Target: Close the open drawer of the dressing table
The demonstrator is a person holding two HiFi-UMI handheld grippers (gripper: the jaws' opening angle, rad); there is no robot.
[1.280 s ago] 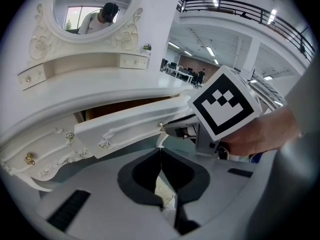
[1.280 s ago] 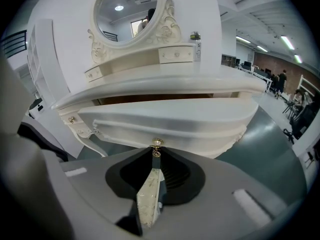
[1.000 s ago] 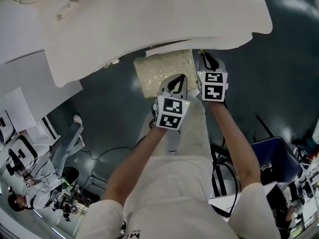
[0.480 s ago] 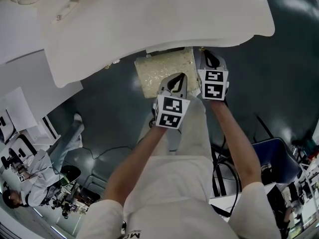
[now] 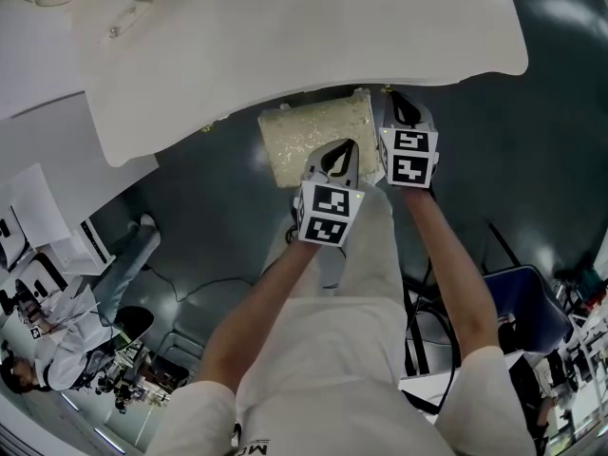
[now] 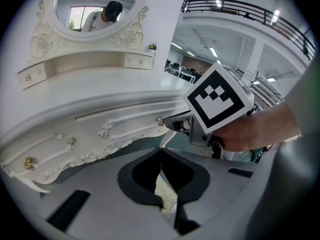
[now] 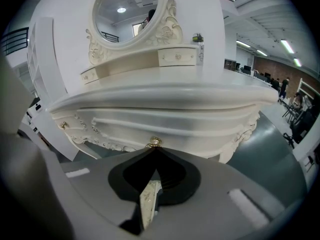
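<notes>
Grippers meet the dressing table's front. The right gripper (image 7: pixel 156 149), its jaws just pinched together with nothing between them, sets its tips at the gold knob (image 7: pixel 155 142) of the drawer (image 7: pixel 200 129), while the left gripper (image 6: pixel 161 151) hangs beside it, likewise closed and empty. The drawer's white edge jutted beneath the tabletop (image 5: pixel 285 46) a second ago. It now sits nearly flush, so closing looks all but done. A cushioned stool (image 5: pixel 309 136) below blocks nothing, and an oval mirror (image 7: pixel 127 9) stands beyond.
</notes>
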